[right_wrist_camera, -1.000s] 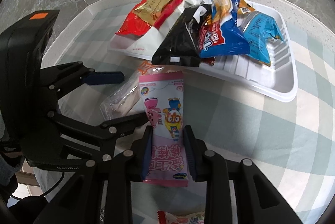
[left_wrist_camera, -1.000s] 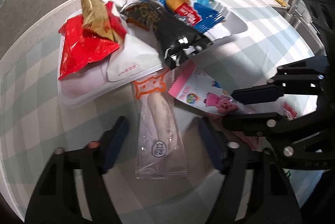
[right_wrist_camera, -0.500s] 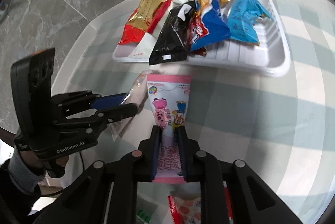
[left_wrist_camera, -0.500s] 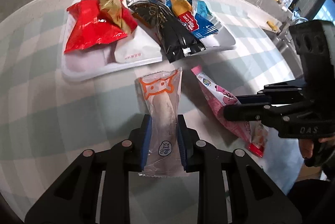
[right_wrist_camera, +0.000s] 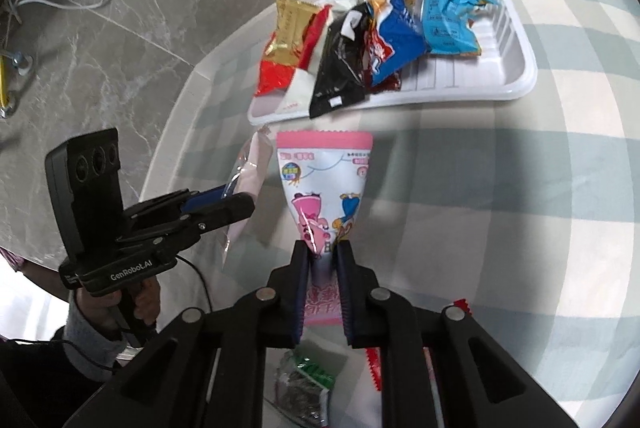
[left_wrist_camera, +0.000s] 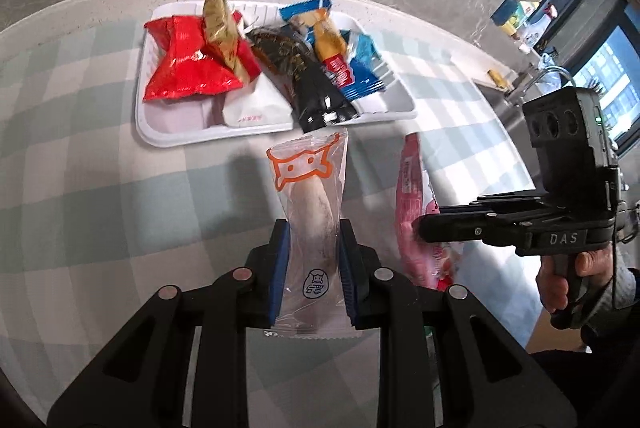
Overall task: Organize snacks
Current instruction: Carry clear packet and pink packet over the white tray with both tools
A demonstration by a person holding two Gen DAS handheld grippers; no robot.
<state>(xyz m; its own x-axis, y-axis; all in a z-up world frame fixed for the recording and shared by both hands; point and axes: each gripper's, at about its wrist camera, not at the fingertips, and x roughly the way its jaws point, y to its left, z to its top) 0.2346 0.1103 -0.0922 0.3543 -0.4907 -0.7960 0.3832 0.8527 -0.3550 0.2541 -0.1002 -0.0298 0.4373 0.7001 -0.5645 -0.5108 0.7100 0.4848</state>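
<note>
- Checked tablecloth point(left_wrist_camera: 100, 188) underneath, white tray point(left_wrist_camera: 168, 138) piled with snacks at the far edge.
- Both packets are up off the cloth now; a second ago the clear packet lay flat between wide-open jaws!
- Left gripper point(left_wrist_camera: 312, 268) clamped on the clear packet point(left_wrist_camera: 310, 212), its top end just short of the tray.
- Right gripper point(right_wrist_camera: 322, 268) pinching the pink packet point(right_wrist_camera: 324, 184) tight, alongside.
- My read: two pickups secured, tray drop next; green packet point(right_wrist_camera: 308, 384) and a red-edged wrapper point(right_wrist_camera: 456, 308) wait below.
</note>
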